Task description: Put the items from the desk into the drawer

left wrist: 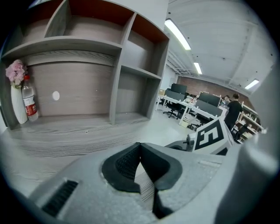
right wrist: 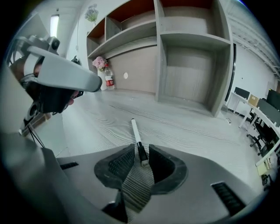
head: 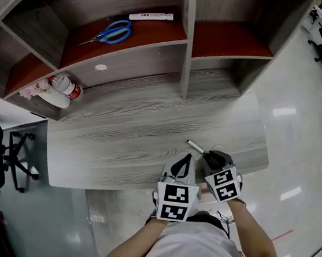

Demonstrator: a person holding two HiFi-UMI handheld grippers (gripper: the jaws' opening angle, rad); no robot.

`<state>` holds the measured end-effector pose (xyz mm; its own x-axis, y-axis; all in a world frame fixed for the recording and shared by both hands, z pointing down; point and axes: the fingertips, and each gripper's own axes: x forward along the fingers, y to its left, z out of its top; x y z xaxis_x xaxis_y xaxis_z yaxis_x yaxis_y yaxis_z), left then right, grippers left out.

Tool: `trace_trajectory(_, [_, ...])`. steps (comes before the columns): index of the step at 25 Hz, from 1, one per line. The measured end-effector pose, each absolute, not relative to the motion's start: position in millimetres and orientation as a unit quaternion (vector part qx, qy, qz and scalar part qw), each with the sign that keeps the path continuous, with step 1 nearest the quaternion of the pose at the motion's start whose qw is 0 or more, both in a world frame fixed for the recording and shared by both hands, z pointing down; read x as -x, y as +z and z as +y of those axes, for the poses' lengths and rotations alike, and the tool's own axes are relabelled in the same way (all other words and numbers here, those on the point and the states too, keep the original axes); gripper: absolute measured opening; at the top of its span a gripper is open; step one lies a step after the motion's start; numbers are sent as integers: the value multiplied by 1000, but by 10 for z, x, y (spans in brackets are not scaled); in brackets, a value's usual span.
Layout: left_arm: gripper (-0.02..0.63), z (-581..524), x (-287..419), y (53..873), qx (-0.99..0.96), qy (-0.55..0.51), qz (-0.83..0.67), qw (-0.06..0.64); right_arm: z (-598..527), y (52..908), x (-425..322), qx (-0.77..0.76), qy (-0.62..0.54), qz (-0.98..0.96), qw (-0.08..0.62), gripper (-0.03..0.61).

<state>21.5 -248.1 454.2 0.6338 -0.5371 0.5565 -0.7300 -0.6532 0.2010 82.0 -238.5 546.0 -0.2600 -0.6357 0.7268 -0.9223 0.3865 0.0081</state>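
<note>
A thin white pen with a black end (head: 195, 146) points away from me over the desk's near edge. My right gripper (head: 212, 158) is shut on its black end; in the right gripper view the pen (right wrist: 135, 130) sticks out from between the jaws (right wrist: 141, 153). My left gripper (head: 183, 164) hovers just left of it, shut and empty, its pads meeting at the tip (left wrist: 140, 146). Blue scissors (head: 112, 32) and a white marker (head: 151, 17) lie on the red shelf at the back. No drawer is in view.
The grey wood desk (head: 120, 130) carries a shelf unit with upright dividers (head: 184, 52). A water bottle (head: 67, 87) and a white vase of pink flowers (head: 46, 93) stand at the back left. Office chairs and desks (left wrist: 192, 103) stand far to the right.
</note>
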Motion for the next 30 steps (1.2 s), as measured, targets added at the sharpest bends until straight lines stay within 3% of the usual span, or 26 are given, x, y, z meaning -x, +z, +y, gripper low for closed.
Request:
trace_trajectory(7, [3,-2530,-127,4574,-873,228,-372,219,-2418,5492,-832,-511,232,-764,319,40])
trace_trajectory(30, [3,-1481,-216,4625,-825,223,-464,233,-1257,5224,-859,-457,218,-816,281,40])
